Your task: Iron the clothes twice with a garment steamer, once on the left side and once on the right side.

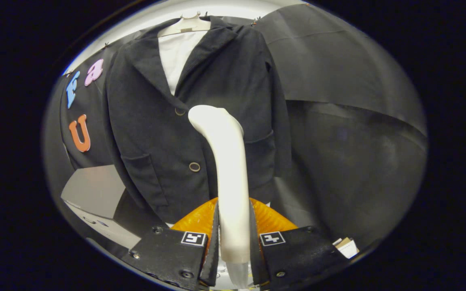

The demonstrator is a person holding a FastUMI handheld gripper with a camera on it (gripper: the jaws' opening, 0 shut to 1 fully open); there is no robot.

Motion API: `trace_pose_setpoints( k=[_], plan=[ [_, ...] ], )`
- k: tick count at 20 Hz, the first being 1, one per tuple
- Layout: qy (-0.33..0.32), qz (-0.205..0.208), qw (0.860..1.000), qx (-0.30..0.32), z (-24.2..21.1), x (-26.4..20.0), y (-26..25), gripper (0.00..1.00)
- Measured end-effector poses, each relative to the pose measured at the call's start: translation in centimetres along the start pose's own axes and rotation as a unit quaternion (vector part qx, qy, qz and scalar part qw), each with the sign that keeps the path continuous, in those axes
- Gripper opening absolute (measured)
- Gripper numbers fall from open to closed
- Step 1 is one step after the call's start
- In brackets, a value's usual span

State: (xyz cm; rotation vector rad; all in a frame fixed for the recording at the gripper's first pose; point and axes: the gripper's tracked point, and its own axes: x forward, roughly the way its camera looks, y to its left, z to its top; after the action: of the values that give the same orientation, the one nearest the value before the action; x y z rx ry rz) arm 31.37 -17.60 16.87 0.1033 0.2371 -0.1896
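A black jacket (184,105) hangs on a pale hanger (186,25) over a white shirt (178,56), straight ahead of me. My gripper (233,238) is shut on the white garment steamer (227,169), both fingers pressing its handle. The steamer rises upright between the fingers; its curved head (204,115) sits in front of the jacket's middle, near the upper button (180,111). Whether the head touches the cloth I cannot tell. A lower button (194,166) lies just left of the steamer's neck.
An orange rounded object (269,220) lies just beyond the fingers, under the jacket's hem. A grey box (93,190) stands low on the left. Black cloth (350,133) drapes to the right. Small cardboard pieces (346,246) lie by the right finger.
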Motion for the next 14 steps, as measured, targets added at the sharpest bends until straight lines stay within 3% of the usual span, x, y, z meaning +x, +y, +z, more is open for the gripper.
trace_pose_setpoints(
  k=[14],
  plan=[
    [0.062,-0.005,0.998,0.001,-6.6,1.9,-0.3,0.36]
  ],
)
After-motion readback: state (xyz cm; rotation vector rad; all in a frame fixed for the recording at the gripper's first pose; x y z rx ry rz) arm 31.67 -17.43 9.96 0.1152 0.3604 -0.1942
